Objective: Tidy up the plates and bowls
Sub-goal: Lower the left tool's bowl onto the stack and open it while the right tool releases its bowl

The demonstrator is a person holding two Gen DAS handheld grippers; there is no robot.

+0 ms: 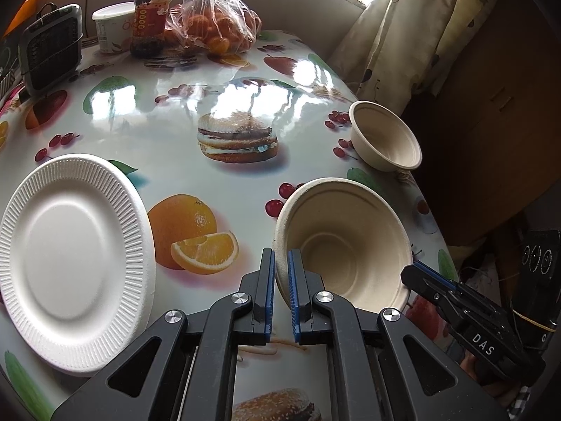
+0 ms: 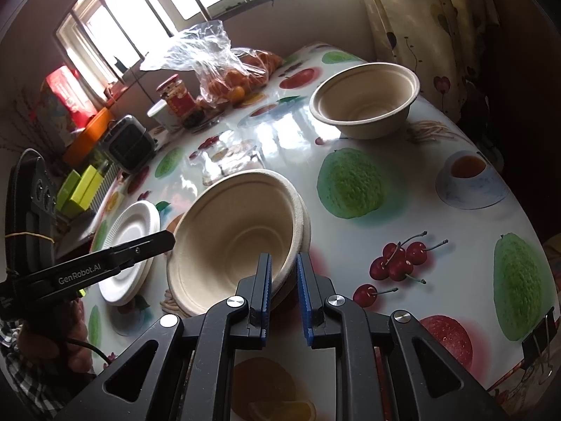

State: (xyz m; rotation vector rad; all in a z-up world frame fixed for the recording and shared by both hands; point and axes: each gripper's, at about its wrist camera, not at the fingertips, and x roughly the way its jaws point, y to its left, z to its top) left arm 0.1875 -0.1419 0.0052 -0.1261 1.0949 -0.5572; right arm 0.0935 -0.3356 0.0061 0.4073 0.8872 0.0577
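Note:
A beige paper bowl [image 1: 345,242] [image 2: 238,235] is tilted up off the fruit-print table, held by both grippers. My left gripper [image 1: 280,263] is shut on its left rim. My right gripper [image 2: 283,266] is shut on its opposite rim; a second nested rim seems to show there. The right gripper also shows in the left wrist view [image 1: 455,298], and the left gripper in the right wrist view [image 2: 115,256]. A second beige bowl [image 1: 385,137] [image 2: 364,98] stands upright near the table's far right edge. White paper plates [image 1: 73,259] [image 2: 129,245] lie stacked at the left.
At the table's far end stand a bag of oranges [image 1: 214,24], a red-lidded jar [image 1: 152,17], a white tub [image 1: 112,28] and a small dark heater [image 1: 51,49]. A curtain [image 1: 413,31] hangs beyond the right edge. A binder clip [image 2: 540,340] grips the tablecloth edge.

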